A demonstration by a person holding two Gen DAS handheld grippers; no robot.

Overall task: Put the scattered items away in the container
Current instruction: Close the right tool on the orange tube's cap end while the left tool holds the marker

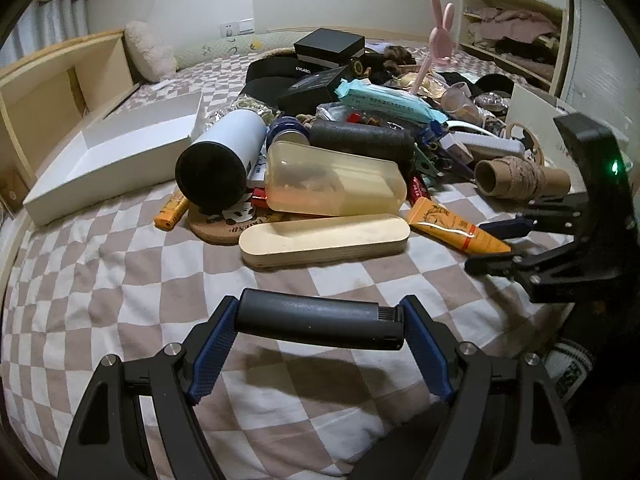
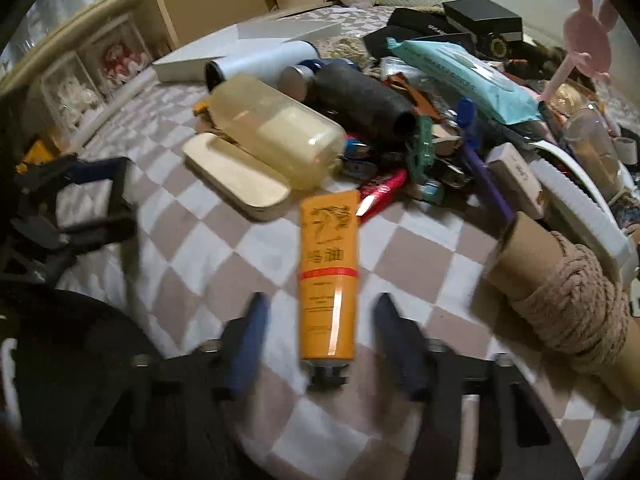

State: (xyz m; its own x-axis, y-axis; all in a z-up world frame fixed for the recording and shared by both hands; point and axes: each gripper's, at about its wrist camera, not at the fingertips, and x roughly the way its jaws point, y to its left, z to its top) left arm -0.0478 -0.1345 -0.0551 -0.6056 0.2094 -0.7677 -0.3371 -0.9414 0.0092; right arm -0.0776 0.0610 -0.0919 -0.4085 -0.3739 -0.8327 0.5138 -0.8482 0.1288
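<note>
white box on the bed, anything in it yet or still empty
Empty, as far as shown: the white box lies open with only bare white floor and walls visible; its near corner is hidden by its wall.

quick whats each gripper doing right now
left gripper: shut on the dark cylinder
right gripper: open, orange tube lies between its fingers, untouched

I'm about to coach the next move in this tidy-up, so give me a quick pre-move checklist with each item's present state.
1. Left hand-held gripper clamps the dark cylinder at both ends: ok.
2. White box is open, with bare floor showing: ok.
3. Right hand-held gripper straddles the orange tube: ok.
4. Right pads pressing the tube: not ok, gaps both sides.
5. Tube free of the pile: cannot tell, its far end meets a red tube.
</note>
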